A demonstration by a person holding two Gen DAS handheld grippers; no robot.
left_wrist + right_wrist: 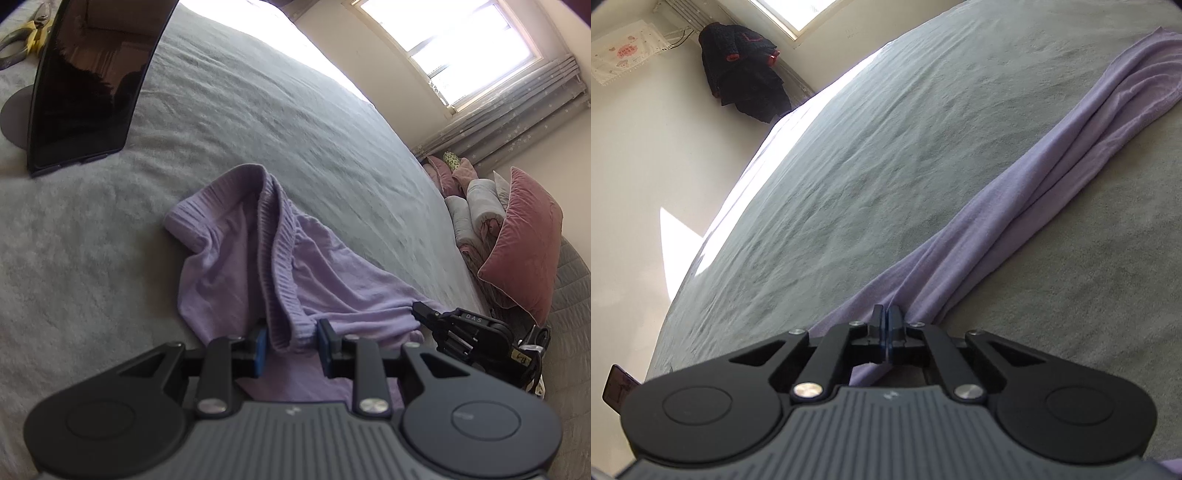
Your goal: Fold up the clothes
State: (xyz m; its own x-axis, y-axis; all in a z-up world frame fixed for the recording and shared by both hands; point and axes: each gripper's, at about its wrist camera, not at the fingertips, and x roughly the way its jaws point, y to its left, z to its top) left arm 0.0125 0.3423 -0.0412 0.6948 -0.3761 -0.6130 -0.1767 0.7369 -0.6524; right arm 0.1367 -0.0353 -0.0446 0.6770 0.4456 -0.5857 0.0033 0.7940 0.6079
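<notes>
- Writing: "DAS" in white on my right gripper (424,314) body, seen from left cam; a yellow tag behind it, scrawl not readable. Wall poster (626,55) has red print, too small to read.
- Purple garment (258,258) lies on the grey bed (295,129), bunched lengthwise into a long strip; in right cam its long axis runs from my jaws diagonally up to the top-right corner.
- Left gripper (291,345): jaws narrow, ribbed hem of the garment sits between the blue pads, pads pressing its sides.
- Right gripper: jaws fully closed, pinching a fold of the garment at its near end.
- Dark tablet (85,85) stands on bed, far left; pliers (31,35) beyond it.
</notes>
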